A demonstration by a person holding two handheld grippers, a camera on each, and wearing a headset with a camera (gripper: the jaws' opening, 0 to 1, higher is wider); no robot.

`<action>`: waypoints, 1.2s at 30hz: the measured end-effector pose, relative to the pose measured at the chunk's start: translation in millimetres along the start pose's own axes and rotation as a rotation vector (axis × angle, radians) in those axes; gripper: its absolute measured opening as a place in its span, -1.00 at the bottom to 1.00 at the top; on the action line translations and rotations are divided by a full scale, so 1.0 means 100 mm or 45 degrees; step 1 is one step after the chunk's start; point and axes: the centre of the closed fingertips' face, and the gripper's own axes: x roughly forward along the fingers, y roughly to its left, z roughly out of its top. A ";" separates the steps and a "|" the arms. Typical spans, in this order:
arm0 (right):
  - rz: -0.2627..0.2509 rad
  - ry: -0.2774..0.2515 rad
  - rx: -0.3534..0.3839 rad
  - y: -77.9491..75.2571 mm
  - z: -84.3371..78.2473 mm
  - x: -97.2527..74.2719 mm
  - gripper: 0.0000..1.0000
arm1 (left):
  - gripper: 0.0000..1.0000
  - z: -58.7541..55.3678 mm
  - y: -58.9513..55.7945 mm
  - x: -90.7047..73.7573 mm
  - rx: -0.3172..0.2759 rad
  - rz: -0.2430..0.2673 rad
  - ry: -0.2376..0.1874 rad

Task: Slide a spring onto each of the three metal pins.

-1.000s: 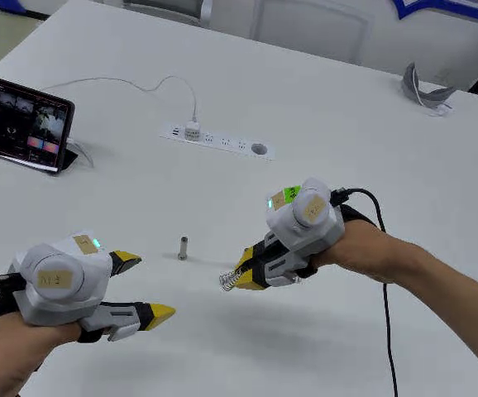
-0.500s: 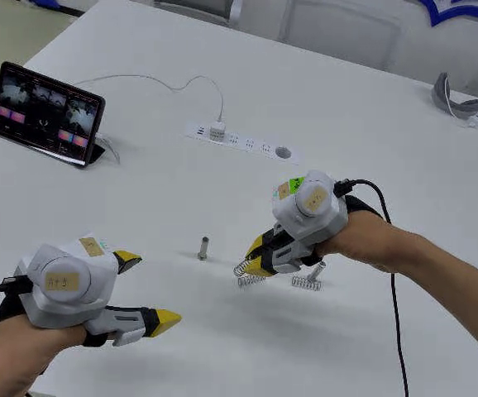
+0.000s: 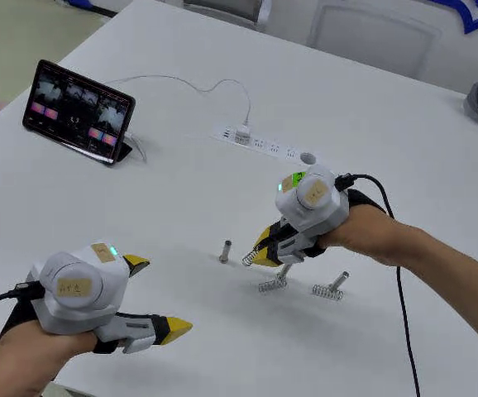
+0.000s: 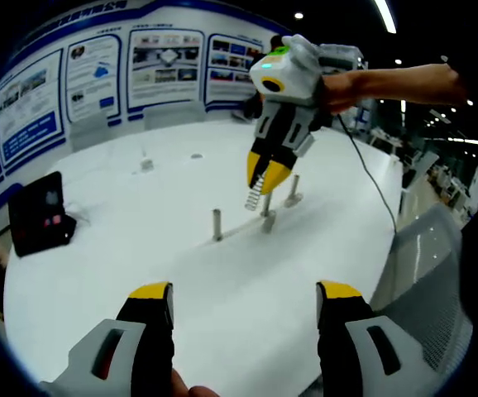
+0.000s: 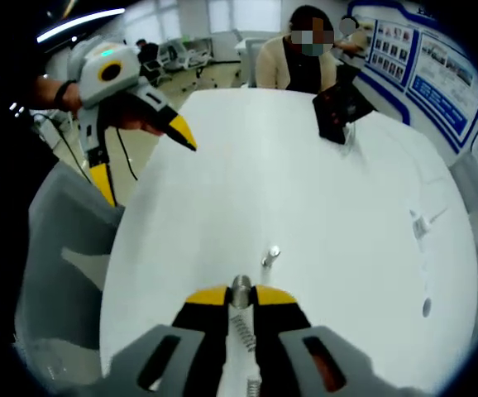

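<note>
Spring jobs left: one, by my reckoning. Nearest me, my left gripper (image 3: pixel 158 296) hovers low over the white table (image 3: pixel 181 190), claw spread wide and gripping nothing, well apart from the work. Further out, my right gripper (image 3: pixel 262 251) has its claw pinched tight on one end of the spring (image 3: pixel 250 258), whose free end pokes out at a slant, just beside the bare pin (image 3: pixel 225 251) but not yet over it. Under and right of that gripper stand a loaded pin (image 3: pixel 282 275) and another pin (image 3: pixel 336 281), each with a coil at its foot; whether those coils sit fully round them is too small for me to tell. Beyond lie a power strip (image 3: pixel 268 147) with a plug and cable, then a tablet (image 3: pixel 78 110) propped at the far left.

My worry is the angle: if I bring the coil in slanted, its end could catch the pin's top and tip it over, since nothing steadies that pin. A held-by-one-end spring may also flex or pop loose, and my right gripper could clip the loaded pin just below it
</note>
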 end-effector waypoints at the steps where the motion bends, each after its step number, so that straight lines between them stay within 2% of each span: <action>1: -0.003 0.001 0.002 -0.02 0.01 0.01 -0.75 | 0.44 -0.01 0.01 -0.01 -0.002 0.005 0.000; 17: -0.043 0.004 -0.009 -0.29 0.11 0.08 -0.75 | 0.45 -0.06 0.10 -0.05 -0.037 0.033 -0.002; 25: -0.030 0.007 -0.021 -0.33 0.18 0.15 -0.75 | 0.45 -0.04 0.13 -0.06 -0.042 0.034 -0.007; 36: 0.001 0.033 -0.053 -0.33 0.22 0.25 -0.75 | 0.43 -0.07 0.15 -0.10 -0.054 0.036 -0.003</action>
